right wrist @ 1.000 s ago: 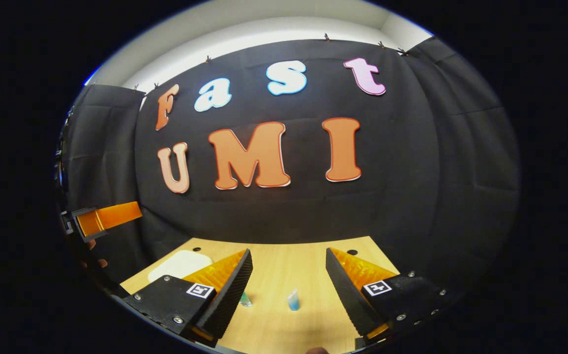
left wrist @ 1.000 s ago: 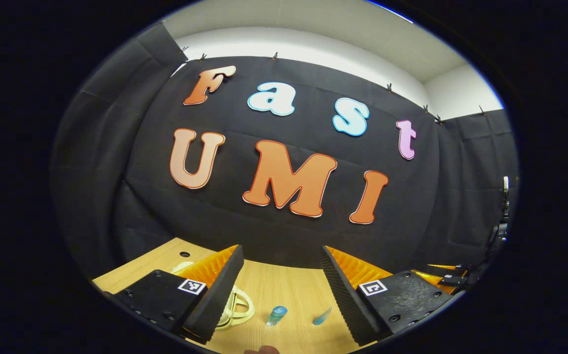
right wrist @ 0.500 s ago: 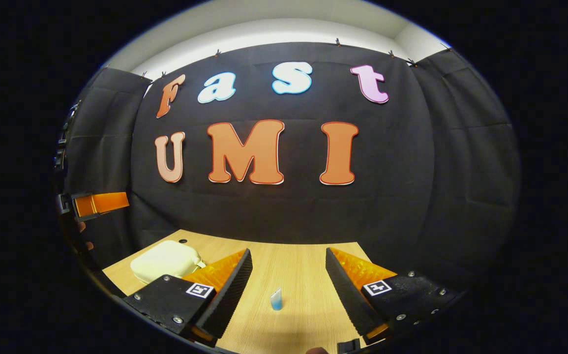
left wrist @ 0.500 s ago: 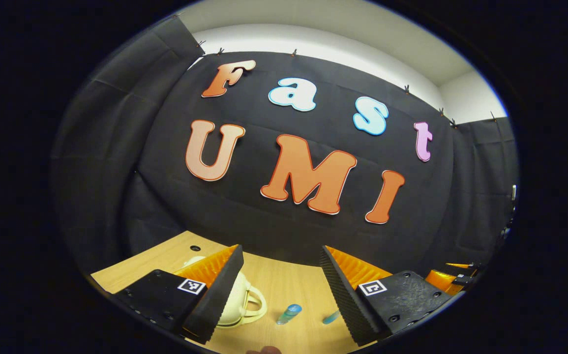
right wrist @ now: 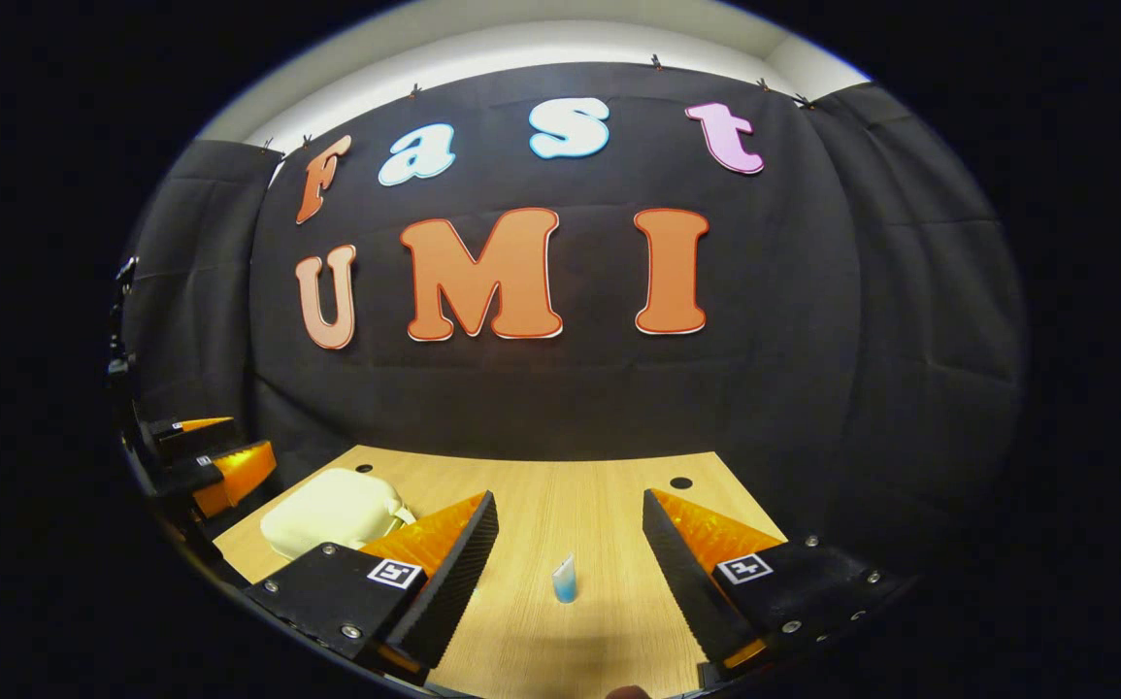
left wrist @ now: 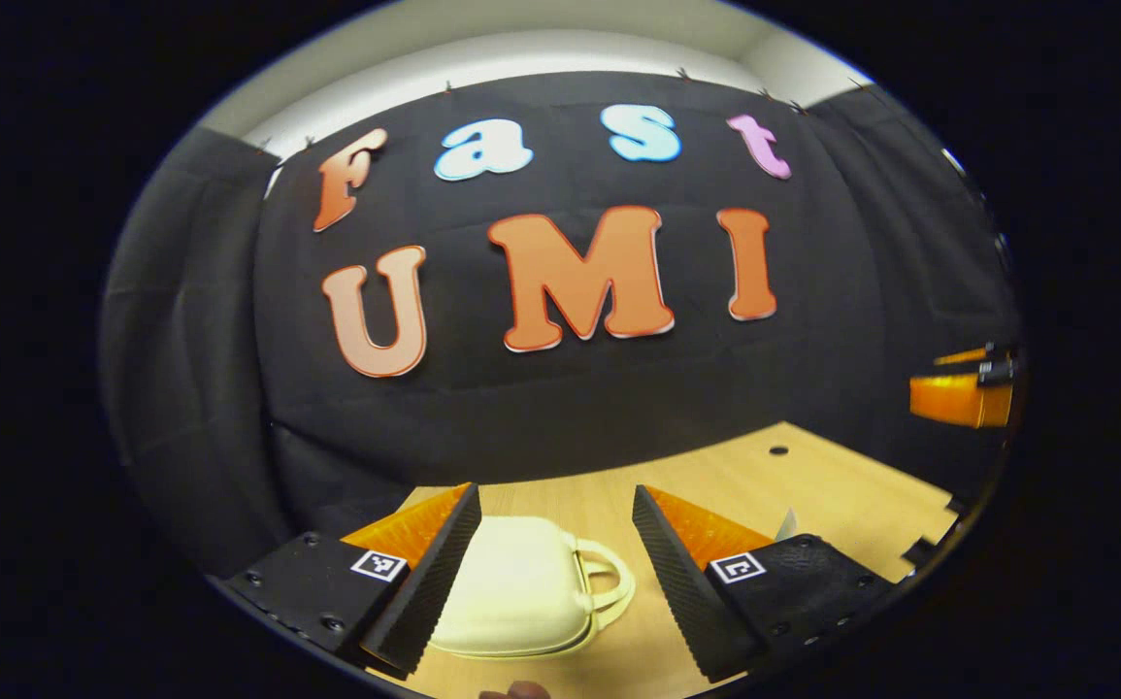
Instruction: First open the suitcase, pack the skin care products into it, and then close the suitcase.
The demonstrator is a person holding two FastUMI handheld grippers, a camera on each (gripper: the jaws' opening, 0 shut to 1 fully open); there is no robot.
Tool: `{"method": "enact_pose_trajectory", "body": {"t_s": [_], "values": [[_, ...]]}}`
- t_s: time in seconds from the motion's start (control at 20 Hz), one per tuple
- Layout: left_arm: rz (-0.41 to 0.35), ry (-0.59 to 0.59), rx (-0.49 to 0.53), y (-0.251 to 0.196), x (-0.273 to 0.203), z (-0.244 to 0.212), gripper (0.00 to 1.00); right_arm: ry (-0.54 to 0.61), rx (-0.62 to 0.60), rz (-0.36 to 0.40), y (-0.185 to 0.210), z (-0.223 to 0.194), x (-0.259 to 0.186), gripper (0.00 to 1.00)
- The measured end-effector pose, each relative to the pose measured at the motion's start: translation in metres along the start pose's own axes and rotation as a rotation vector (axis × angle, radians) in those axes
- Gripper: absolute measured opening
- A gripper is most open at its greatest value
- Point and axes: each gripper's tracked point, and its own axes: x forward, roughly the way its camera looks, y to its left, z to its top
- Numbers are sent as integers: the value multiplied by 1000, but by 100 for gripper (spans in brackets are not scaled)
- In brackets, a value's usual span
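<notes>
In the left gripper view we see the left claw (left wrist: pixel 555 558) held wide open above the table (left wrist: pixel 841 485), gripping nothing. Between its fingers lies the suitcase (left wrist: pixel 521 592), cream, lid shut, its handle (left wrist: pixel 609 578) looped toward the right finger. The left finger covers the case's left side, so we cannot make out that edge. A small pale tip (left wrist: pixel 786 524) pokes up behind the right finger; too little of it shows for us to say what it is. At the view's right edge the other claw (left wrist: pixel 963 388) hangs above the table, cut off, so we cannot judge its gap from here.

In the right gripper view the right claw (right wrist: pixel 570 553) is also spread open and empty. A small tube (right wrist: pixel 565 580), clear on top and blue at the bottom, stands upright on the table (right wrist: pixel 541 495) between its fingers, touching neither. The suitcase (right wrist: pixel 332 510) lies near the table's left edge, its near corner hidden behind the left finger. The left claw (right wrist: pixel 215 451) shows at the left edge, partly cut off. Something rounded (right wrist: pixel 628 692) at the bottom edge is too cropped to identify.
</notes>
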Motion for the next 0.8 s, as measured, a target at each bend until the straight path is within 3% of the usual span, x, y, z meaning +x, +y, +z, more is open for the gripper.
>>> {"method": "enact_pose_trajectory", "body": {"t_s": [0.15, 0.45, 0.65, 0.8], "values": [[-34, 70, 156, -19, 15, -32, 98, 54, 40, -34, -15, -19, -2, 95], [-7, 166, 413, -31, 45, -96, 99, 115, 84, -131, -53, -43, -6, 95], [-104, 262, 503, -63, 64, -145, 99, 160, 115, -180, -73, -57, -9, 95], [-89, 315, 600, -61, 78, -172, 98, 203, 124, -196, -78, -70, -10, 95]]}}
